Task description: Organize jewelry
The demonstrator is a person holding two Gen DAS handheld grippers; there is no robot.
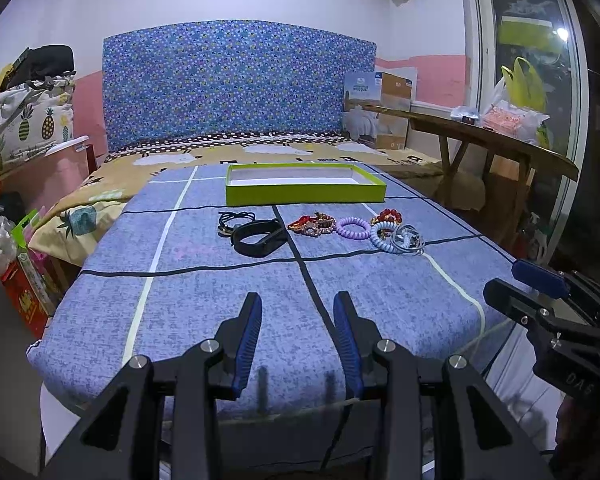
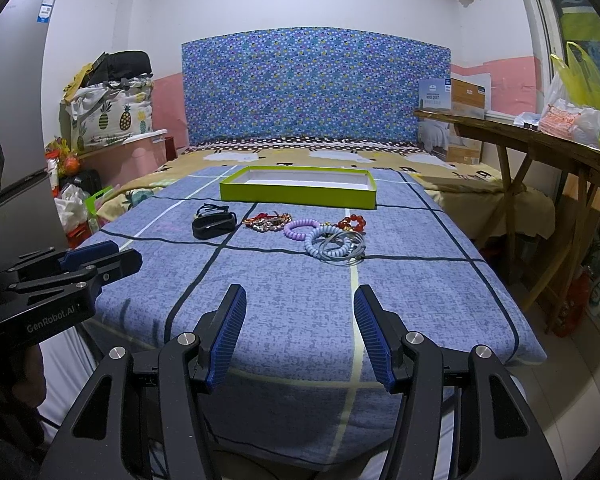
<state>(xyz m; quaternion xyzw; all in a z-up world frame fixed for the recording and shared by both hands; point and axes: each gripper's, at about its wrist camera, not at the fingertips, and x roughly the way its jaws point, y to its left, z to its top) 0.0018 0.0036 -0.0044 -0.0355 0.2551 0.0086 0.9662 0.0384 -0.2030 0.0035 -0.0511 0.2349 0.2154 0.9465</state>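
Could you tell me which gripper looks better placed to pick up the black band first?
Left, probably. The black band lies at the left end of the jewelry row, nearer the left gripper, whose jaws are open and empty. The right gripper, also open, faces the blue coil.

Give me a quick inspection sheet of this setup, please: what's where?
Surface: blue plaid cloth over a table.
Job's things: empty green tray at the back; black wristband, beaded bracelets, purple coil tie, blue coil tie, red bead bracelet in a row before it.
Clutter: nothing seen on the cloth.
Grippers: left tool and right tool open, empty.
Cables: pale cord by the blue coil.
Surroundings: bed headboard, wooden bench.
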